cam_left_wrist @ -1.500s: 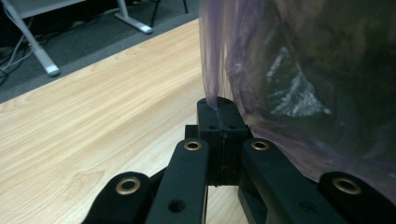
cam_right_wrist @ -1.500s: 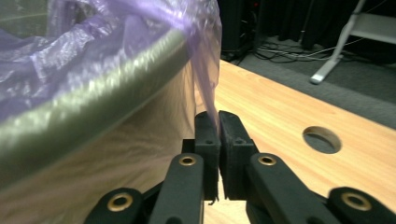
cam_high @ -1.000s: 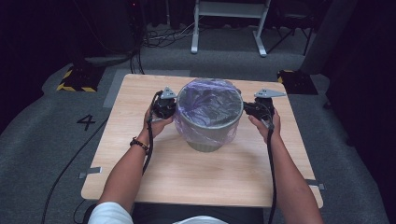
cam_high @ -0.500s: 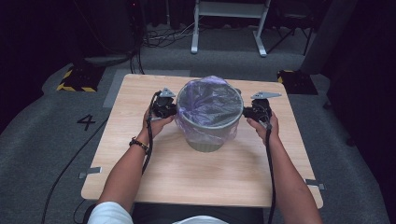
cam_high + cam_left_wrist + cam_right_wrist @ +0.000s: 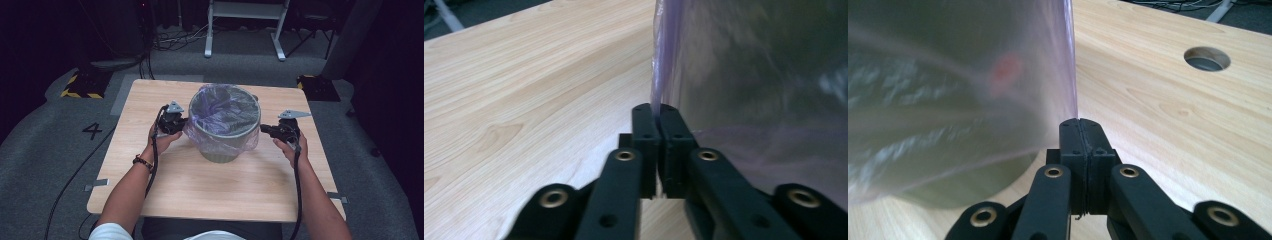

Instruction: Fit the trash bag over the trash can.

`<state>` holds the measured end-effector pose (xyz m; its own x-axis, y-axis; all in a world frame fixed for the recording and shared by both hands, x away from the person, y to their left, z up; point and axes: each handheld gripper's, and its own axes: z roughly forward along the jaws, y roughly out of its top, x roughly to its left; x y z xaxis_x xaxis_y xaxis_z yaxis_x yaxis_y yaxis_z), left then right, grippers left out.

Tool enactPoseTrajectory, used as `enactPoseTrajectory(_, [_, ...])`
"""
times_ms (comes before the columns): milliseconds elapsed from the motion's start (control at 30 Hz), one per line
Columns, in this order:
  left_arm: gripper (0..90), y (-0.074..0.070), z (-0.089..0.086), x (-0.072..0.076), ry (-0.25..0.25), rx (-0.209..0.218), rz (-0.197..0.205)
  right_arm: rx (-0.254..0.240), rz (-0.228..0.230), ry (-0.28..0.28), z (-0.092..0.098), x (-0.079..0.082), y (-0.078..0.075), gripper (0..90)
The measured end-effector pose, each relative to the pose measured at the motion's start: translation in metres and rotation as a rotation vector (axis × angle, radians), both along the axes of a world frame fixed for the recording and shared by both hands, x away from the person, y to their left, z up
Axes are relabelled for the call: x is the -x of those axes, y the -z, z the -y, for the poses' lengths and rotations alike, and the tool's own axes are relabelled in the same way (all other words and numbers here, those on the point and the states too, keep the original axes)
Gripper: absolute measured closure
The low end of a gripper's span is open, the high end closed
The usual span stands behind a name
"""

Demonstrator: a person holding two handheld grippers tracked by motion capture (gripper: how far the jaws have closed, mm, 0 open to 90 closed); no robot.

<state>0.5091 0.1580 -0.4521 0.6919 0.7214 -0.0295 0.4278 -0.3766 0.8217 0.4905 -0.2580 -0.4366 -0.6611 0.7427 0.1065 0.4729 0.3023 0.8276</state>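
Note:
A grey bin point(image 5: 220, 150) stands upright in the middle of the wooden table point(image 5: 200, 195). A clear purple bag point(image 5: 222, 105) lines it and hangs folded over the rim down the outside. My left gripper point(image 5: 184, 122) is at the bin's left side, shut on the bag's hanging edge. The left gripper view has its jaws point(image 5: 658, 112) pinching the film point(image 5: 749, 75). My right gripper point(image 5: 263, 130) is at the bin's right side, shut on the bag edge there. In the right gripper view the film point(image 5: 948, 90) rises from its closed tips point(image 5: 1080, 125) over the bin's wall point(image 5: 963, 190).
A round hole point(image 5: 1207, 58) is cut in the tabletop behind the bin. On the grey floor are a white frame point(image 5: 245, 30), cables point(image 5: 175, 40), a yellow-and-black striped block point(image 5: 80, 85) and a black block point(image 5: 317, 85).
Both grippers have come down and a little toward the person beside the bin, drawing the bag's folded edge lower over its outer wall.

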Motion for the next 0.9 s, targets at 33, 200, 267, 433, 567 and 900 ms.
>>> enactPoseTrajectory(33, [81.2,0.0,0.0,0.0,0.0,0.0,0.0,0.0,0.0,0.0,0.0,0.0,0.0,90.0])
enactPoseTrajectory(200, [68.1,-0.003,-0.007,0.016,-0.011,0.011,0.045,-0.044,0.065,-0.022,0.01,0.013,-0.001,80.8])
enactPoseTrajectory(267, [57.7,-0.006,-0.01,0.024,0.0,0.0,0.077,-0.058,0.122,-0.035,0.014,0.022,-0.004,69.9])
enactPoseTrajectory(433, [34.3,-0.013,-0.021,0.042,-0.028,-0.041,0.115,-0.043,0.183,-0.062,0.015,0.035,-0.008,49.1])
enactPoseTrajectory(567, [29.8,-0.016,-0.033,0.058,0.019,0.011,0.127,-0.012,0.221,-0.143,0.005,0.049,-0.01,33.7])
enactPoseTrajectory(900, [21.6,-0.023,-0.027,0.104,0.136,-0.012,0.207,0.135,0.367,-0.152,-0.029,0.068,-0.012,24.6])
